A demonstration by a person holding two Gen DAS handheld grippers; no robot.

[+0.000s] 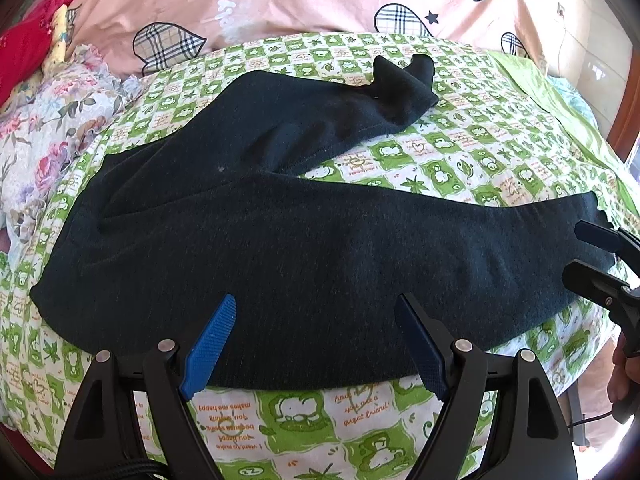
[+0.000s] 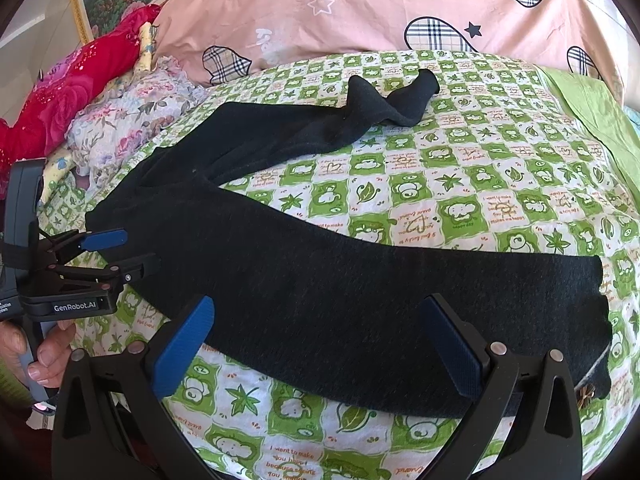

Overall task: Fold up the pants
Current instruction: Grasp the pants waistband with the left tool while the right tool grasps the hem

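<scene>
Black pants (image 1: 280,232) lie spread on the green-checked bed sheet (image 1: 460,152), waist to the left and both legs running right. The far leg ends in a crumpled cuff (image 1: 416,68). The near leg's cuff (image 2: 596,304) lies flat at the right. My left gripper (image 1: 316,298) is open, its blue pads (image 1: 212,344) hovering over the pants' near edge by the waist; the right wrist view shows the left gripper (image 2: 136,252) there too. My right gripper (image 2: 318,300) is open above the near leg, and in the left wrist view the right gripper (image 1: 578,250) sits beside the near cuff.
A pink duvet (image 1: 320,0) with plaid hearts is piled along the far side. Floral fabric (image 1: 52,120) and red fabric (image 2: 80,88) lie at the left. A plain green cloth (image 2: 592,112) covers the right side. A person's hand (image 2: 44,356) holds the left gripper's handle.
</scene>
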